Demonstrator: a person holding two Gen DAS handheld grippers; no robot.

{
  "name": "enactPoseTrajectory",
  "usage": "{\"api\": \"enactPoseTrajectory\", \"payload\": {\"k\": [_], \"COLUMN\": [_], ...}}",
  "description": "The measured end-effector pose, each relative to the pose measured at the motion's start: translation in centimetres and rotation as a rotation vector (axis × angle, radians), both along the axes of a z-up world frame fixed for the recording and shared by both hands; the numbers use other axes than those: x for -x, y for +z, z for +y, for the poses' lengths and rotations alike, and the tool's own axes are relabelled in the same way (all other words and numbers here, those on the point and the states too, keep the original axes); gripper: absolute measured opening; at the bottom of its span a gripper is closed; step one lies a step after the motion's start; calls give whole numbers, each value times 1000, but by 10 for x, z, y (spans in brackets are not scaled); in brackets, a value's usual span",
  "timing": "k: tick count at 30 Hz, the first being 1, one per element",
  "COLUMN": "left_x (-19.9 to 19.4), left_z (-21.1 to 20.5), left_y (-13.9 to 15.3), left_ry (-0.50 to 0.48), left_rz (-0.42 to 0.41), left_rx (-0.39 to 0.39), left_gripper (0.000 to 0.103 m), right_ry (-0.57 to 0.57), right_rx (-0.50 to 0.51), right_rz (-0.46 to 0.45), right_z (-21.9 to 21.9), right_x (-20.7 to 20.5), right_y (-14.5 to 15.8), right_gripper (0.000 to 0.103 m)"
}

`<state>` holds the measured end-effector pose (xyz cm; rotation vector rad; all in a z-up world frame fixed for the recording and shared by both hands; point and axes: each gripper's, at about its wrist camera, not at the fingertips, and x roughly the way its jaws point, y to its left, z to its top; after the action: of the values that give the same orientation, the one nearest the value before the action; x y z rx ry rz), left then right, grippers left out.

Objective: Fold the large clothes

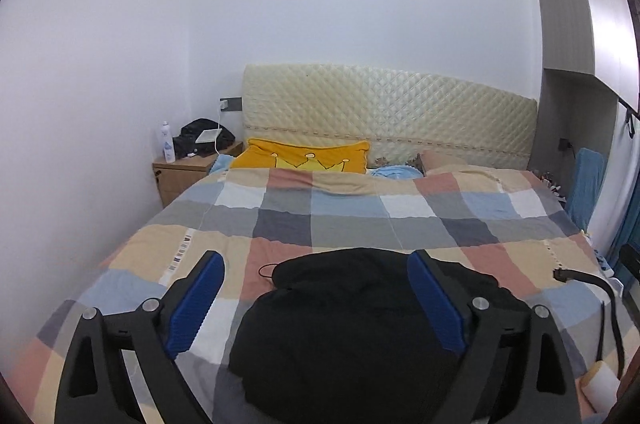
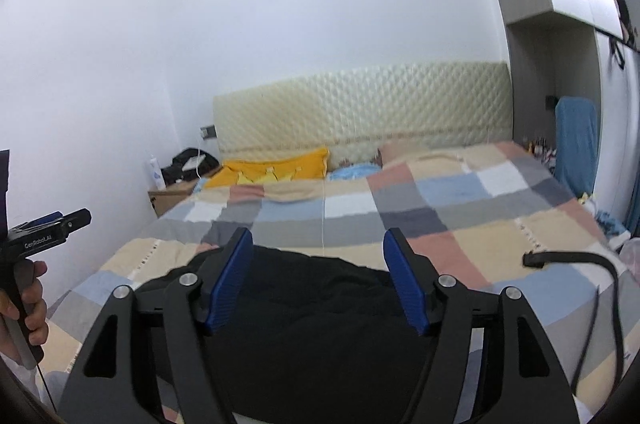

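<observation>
A black garment lies bunched on the near part of a bed with a checked cover. My left gripper is open and empty, raised above the garment, its blue pads wide apart. In the right wrist view the same garment lies under my right gripper, also open and empty above it. The left gripper shows at the left edge of that view, held in a hand.
A black cable lies on the cover at the right, also in the right wrist view. A yellow pillow and quilted headboard are at the far end. A wooden nightstand with a bottle stands far left. Wardrobe at right.
</observation>
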<state>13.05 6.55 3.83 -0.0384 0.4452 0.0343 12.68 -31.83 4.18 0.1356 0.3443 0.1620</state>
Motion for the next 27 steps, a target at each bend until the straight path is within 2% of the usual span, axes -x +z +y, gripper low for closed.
{"api": "enactPoseTrajectory", "payload": {"k": [2,5,10,14,21,27], "left_x": [16,37,70,92,116,124], "left_z": [-2,-7,-19,-24,-33,-43], "left_y": [11,23,39,44,32,7], "left_ry": [-10,-17,-21,-63,-102,-135], "left_rz": [-1,-20,-66,-68,-39,36], "left_rx": [-6,-34,-99,-86,-39,-9], "left_gripper": [95,100,100,101,101,101], "right_ry": [-17,-4,5,12,16,15], "right_rx": [18,18,10,5,18,30], "right_rz": [-35,-75,-122,-148,-140,-96], "right_z": [4,8,18,25,40,48], "right_x": [19,41,71,90,109,122], "right_y": [12,27,46,50,38,20], "right_gripper": [74,75,79,82,86,92]}}
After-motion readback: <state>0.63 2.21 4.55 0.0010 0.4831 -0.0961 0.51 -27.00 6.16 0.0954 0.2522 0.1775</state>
